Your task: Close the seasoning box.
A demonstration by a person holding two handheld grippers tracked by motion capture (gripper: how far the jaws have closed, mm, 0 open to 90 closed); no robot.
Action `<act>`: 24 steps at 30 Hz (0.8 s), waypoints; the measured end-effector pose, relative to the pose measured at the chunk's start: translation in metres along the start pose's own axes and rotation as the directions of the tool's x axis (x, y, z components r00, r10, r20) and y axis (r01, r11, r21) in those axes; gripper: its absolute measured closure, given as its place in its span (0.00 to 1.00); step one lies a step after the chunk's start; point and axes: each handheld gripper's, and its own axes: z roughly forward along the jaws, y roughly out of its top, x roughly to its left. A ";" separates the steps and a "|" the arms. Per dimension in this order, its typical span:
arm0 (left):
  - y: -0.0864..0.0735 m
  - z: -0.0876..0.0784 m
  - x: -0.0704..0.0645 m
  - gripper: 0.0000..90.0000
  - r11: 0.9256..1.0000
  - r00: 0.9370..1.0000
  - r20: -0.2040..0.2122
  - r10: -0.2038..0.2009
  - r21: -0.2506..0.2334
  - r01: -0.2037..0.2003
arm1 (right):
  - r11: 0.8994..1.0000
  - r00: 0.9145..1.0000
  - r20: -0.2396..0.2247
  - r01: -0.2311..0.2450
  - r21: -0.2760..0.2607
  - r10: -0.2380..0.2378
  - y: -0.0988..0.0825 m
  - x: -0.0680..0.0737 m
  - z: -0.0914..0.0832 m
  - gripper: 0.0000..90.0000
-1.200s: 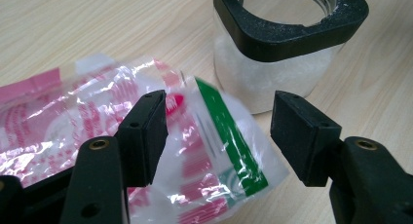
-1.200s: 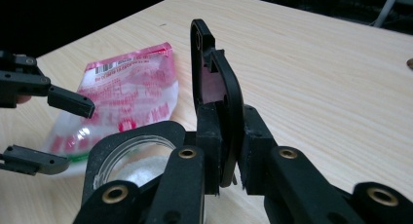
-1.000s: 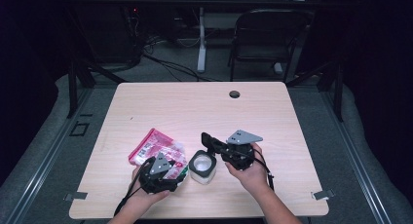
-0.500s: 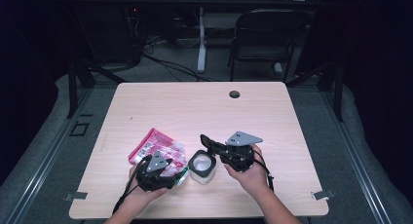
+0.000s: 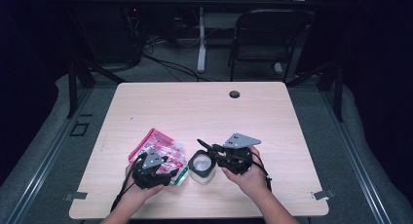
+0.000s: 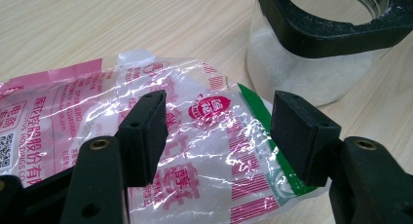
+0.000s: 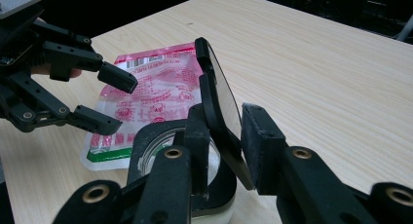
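Jar [image 5: 202, 166], clear with white powder, stands near the table's [image 5: 292, 117] near edge, its hinged black lid [image 7: 221, 112] between the just-widening jaws of the right gripper [image 5: 208, 151], while the left gripper [image 5: 168, 175] hovers, jaws apart, over the pink packet [image 5: 158, 148] just left.

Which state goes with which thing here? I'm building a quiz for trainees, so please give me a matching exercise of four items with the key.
Things:
1. jar
2. lid
3. plastic bag
4. left gripper

States:
A. flat on the table, pink print, crinkled
B. open, jaws poised over the bag
C. flipped up on edge between the right gripper's jaws
D. mouth open, white powder inside

Pairs: 1-D, 2-C, 3-A, 4-B
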 end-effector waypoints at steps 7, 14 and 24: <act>0.000 0.000 0.001 0.43 1.000 1.000 -0.003 0.000 0.002 0.000 | 1.000 1.000 -0.011 0.001 0.003 -0.001 -0.001 0.002 0.001 0.77; 0.000 -0.001 0.004 0.43 1.000 1.000 -0.008 -0.004 -0.007 0.004 | 1.000 1.000 -0.025 0.012 0.020 -0.012 -0.001 0.004 0.002 0.73; -0.001 -0.003 0.009 0.43 1.000 1.000 -0.019 -0.016 -0.007 0.016 | 0.999 0.999 -0.030 0.021 0.026 -0.020 -0.002 0.008 0.005 0.69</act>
